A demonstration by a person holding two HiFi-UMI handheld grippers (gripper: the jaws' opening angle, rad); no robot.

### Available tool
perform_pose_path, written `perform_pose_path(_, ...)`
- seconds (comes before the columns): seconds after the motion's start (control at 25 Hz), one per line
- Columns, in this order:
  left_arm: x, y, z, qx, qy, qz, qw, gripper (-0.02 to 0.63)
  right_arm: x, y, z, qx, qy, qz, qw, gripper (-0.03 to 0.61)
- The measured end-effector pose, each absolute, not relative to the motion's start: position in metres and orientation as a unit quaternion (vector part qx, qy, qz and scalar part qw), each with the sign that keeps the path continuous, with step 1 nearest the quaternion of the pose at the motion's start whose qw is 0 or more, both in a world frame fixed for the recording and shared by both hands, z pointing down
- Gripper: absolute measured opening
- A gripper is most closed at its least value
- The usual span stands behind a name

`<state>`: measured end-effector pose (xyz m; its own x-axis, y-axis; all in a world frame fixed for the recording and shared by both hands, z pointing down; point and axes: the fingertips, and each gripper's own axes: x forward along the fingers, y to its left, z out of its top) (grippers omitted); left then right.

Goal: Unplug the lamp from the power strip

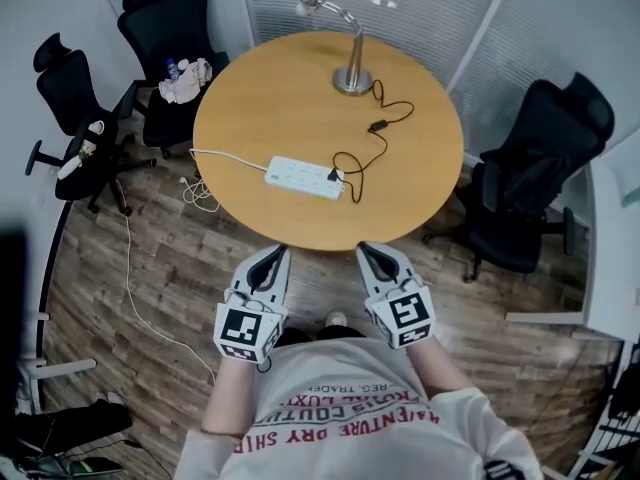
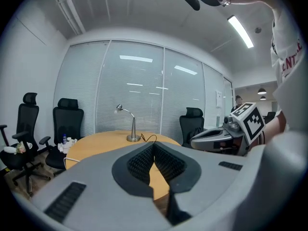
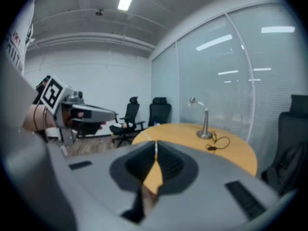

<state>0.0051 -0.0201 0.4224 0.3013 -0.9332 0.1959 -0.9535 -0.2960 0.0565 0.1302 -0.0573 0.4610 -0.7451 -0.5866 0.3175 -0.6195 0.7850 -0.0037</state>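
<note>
A silver desk lamp [image 1: 347, 43] stands at the far side of the round wooden table [image 1: 260, 108]. Its black cord [image 1: 378, 133] runs to a black plug [image 1: 336, 177] seated in the right end of a white power strip [image 1: 303, 177]. Both grippers hover side by side short of the table's near edge, away from the strip. My left gripper [image 1: 274, 252] is shut with nothing in it, and my right gripper [image 1: 372, 249] is shut and empty too. The lamp [image 2: 129, 124] shows far off in the left gripper view, and the lamp [image 3: 204, 121] also appears in the right gripper view.
Black office chairs stand around the table: two at the left [image 1: 165, 38], one at the right [image 1: 535, 168]. The strip's white cable [image 1: 215, 156] drops off the table's left edge onto the wooden floor. Glass walls with blinds close the far side.
</note>
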Motion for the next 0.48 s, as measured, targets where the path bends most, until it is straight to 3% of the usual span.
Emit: perform_pose_path(0.48,0.000,-0.124,0.456,0.829,-0.546,0.075,0.097,0.031,0.121,-0.140,0.494,0.335,-0.919,0.086,0.191,0.030)
